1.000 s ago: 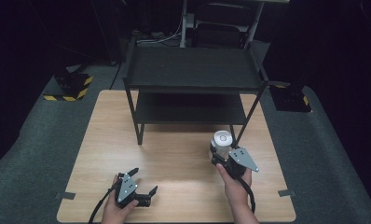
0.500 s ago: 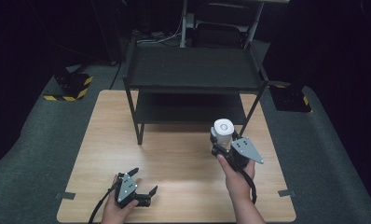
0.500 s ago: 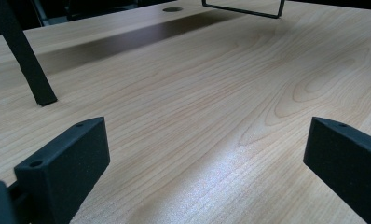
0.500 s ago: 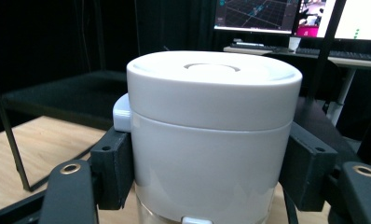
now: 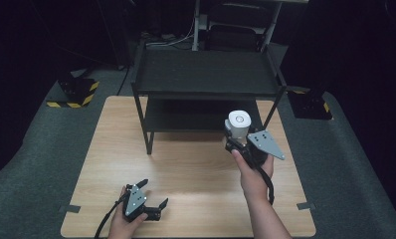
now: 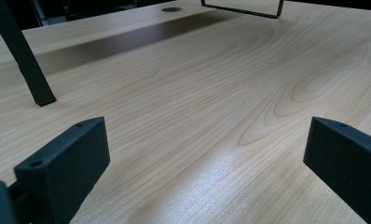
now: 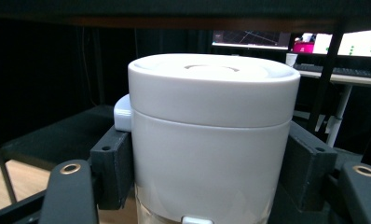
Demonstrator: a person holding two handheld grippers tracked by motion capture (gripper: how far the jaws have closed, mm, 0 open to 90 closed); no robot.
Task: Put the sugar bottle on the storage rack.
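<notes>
White jar [image 5: 237, 125], clamped in our right gripper [image 5: 236, 142], has risen toward the shelf [image 5: 206, 74]; left gripper [image 5: 151, 199] rests open.

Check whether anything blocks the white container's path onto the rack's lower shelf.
Nothing visible does. The right gripper holds the white container upright at the open front of the black rack, whose lower shelf looks bare. The rack's front right leg stands close beside it.

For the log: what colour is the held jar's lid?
White, clearest in the right gripper view: the lid.
</notes>
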